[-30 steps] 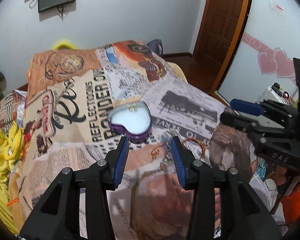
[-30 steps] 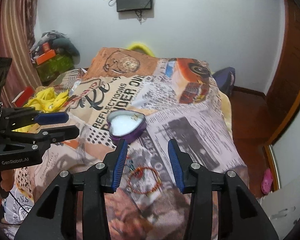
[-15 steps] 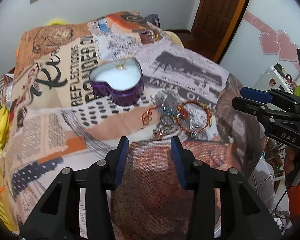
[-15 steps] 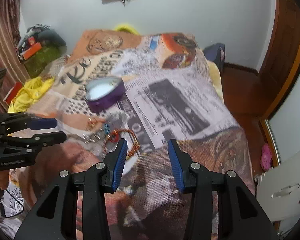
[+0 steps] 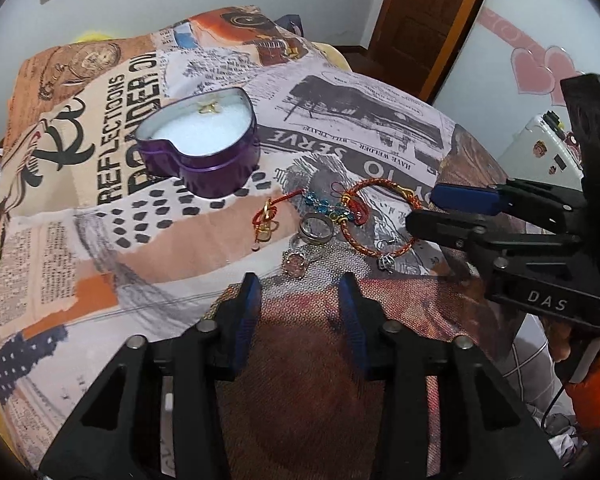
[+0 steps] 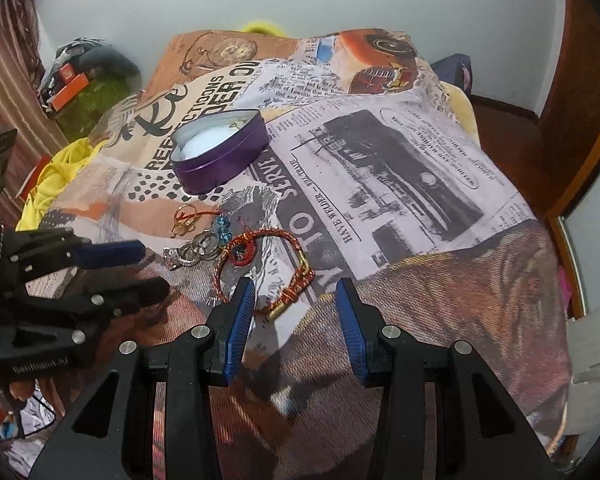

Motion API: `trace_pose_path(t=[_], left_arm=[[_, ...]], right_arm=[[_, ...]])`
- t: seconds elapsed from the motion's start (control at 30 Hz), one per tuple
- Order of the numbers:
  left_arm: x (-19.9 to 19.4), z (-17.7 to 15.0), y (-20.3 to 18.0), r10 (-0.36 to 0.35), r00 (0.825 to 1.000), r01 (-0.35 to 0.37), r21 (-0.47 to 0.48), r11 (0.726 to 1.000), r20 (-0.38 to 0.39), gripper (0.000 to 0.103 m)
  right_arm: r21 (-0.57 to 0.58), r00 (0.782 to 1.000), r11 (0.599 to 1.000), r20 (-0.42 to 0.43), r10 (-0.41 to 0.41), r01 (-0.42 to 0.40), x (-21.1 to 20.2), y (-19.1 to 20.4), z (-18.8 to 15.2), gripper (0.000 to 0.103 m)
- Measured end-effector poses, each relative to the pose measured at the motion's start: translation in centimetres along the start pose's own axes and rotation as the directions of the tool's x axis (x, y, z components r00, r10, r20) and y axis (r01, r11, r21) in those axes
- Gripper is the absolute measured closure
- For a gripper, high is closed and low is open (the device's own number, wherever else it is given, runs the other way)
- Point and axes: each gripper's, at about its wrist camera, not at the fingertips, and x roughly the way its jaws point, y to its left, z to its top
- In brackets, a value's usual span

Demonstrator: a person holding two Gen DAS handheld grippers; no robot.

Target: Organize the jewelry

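Note:
A purple heart-shaped tin (image 5: 204, 168) (image 6: 220, 164) stands open on the bed, with a small gold piece (image 5: 208, 108) on its white lining. In front of it lies a cluster of jewelry: a red cord charm (image 5: 266, 220), blue beads (image 5: 316, 200), a silver ring (image 5: 316, 230), a pink-stone ring (image 5: 294, 265) and a red-gold bracelet (image 5: 380, 216) (image 6: 260, 260). My left gripper (image 5: 299, 284) (image 6: 154, 268) hovers just short of the pink-stone ring, jaws closing, nothing between them. My right gripper (image 6: 294, 286) (image 5: 424, 210) is open over the bracelet's clasp end.
The bed is covered with a newspaper-print blanket (image 5: 100, 240). Yellow cloth (image 6: 56, 176) lies at its left side. The bed's right edge drops to a wooden floor (image 6: 500, 128) and door (image 5: 424, 12). A cluttered corner (image 6: 84, 80) is at the back left.
Both grippers have come down toward the bed and tilted further downward, so the jewelry cluster now lies just ahead of their fingertips. The left jaws stand slightly narrower.

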Motion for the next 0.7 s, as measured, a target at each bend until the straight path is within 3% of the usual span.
trace_pose_path(t=[0.37,0.57,0.7], left_arm=[[0.9,0.7,0.3,-0.014,1.000,0.014,-0.014,1.000,0.008,0.074],[1.4,1.1,-0.2,-0.020,1.000,0.020,0.012,1.000,0.014,0.092],[1.0,0.6,-0.6,0.000,1.000,-0.001,0.033,0.999,0.023,0.093]], right_arm=[[-0.018,0.999,1.000,0.033,0.012,-0.011,-1.2,0.9,-0.1,0.066],[-0.029,0.999,0.999,0.034,0.033,-0.032,-1.5,1.6,-0.3,0.066],[-0.049,0.999,0.998,0.030,0.043,-0.042,-1.5,2.4,-0.5,0.066]])
